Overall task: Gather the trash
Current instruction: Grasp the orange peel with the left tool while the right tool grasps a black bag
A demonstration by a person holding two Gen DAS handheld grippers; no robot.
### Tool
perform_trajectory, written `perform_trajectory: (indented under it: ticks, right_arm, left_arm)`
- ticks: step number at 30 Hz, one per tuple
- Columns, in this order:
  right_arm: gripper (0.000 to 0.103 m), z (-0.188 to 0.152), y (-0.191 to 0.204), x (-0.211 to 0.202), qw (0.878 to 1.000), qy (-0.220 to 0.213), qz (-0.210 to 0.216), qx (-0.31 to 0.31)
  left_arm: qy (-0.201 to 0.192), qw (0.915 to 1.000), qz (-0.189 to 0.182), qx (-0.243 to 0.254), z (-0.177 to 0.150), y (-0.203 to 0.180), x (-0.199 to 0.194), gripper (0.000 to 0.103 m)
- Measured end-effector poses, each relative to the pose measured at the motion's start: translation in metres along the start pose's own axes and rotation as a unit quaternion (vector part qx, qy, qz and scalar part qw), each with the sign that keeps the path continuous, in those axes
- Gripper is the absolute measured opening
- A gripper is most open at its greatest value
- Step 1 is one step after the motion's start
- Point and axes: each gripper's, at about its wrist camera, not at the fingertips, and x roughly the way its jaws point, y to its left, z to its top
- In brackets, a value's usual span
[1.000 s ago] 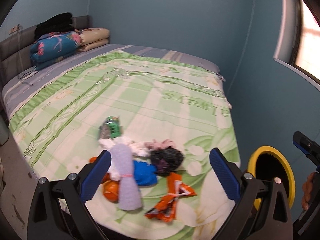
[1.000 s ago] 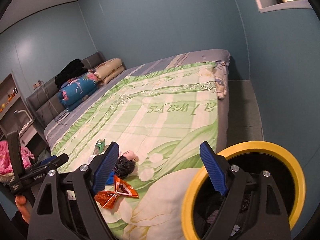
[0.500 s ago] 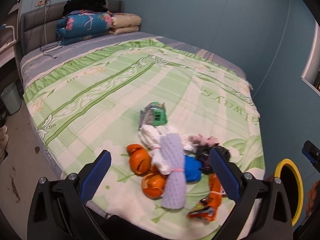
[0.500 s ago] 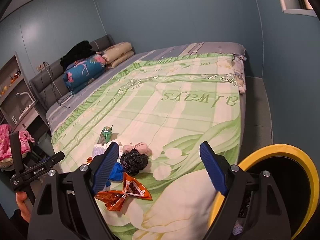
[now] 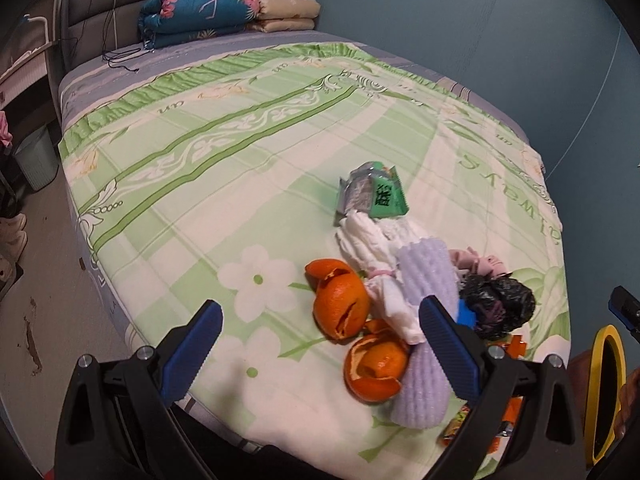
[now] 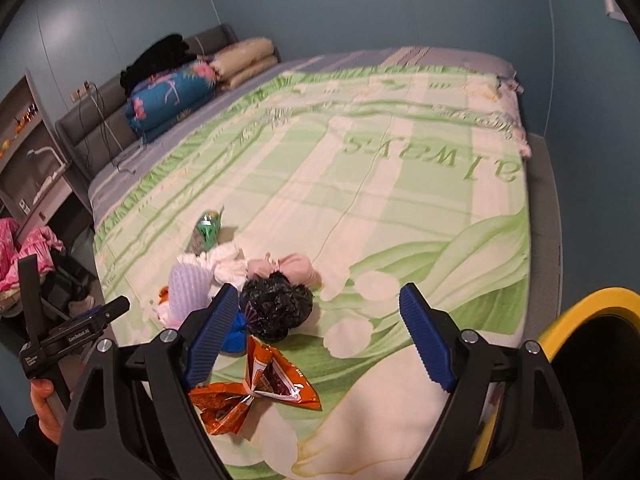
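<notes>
A pile of trash lies near the bed's front edge: orange peels (image 5: 344,300), a lilac foam roll (image 5: 424,328), white crumpled paper (image 5: 372,240), a green wrapper (image 5: 374,194), a black bag (image 5: 498,306) (image 6: 276,306), a pink wad (image 6: 296,268) and an orange snack wrapper (image 6: 256,388). My left gripper (image 5: 320,352) is open and empty, just short of the peels. My right gripper (image 6: 320,344) is open and empty, above the bed beside the black bag. A yellow-rimmed black bin (image 6: 592,352) (image 5: 606,384) stands at the right.
The bed (image 6: 400,208) has a green and cream cover. Folded blankets and pillows (image 5: 216,12) lie at the headboard. A grey basket (image 5: 34,156) and shoes stand on the floor at the left. Shelves (image 6: 28,132) stand by the headboard.
Both grippers have moved left and closer to the trash pile. The bin has slid toward the right edge of both views. Both grippers stay open.
</notes>
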Motion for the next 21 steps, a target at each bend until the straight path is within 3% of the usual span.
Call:
perform_trajectory:
  ticks: [14, 21]
  right_arm:
    - [0.078, -0.009, 0.019, 0.083, 0.997, 0.081, -0.002, -0.01]
    - [0.071, -0.01, 0.024, 0.107, 0.994, 0.103, -0.011, -0.014]
  left_arm:
    - [0.043, 0.999, 0.006, -0.009, -0.003, 0.018, 0.045, 0.095]
    - [0.061, 0.9981, -0.002, -0.004, 0.002, 0.014, 0.064, 0.095]
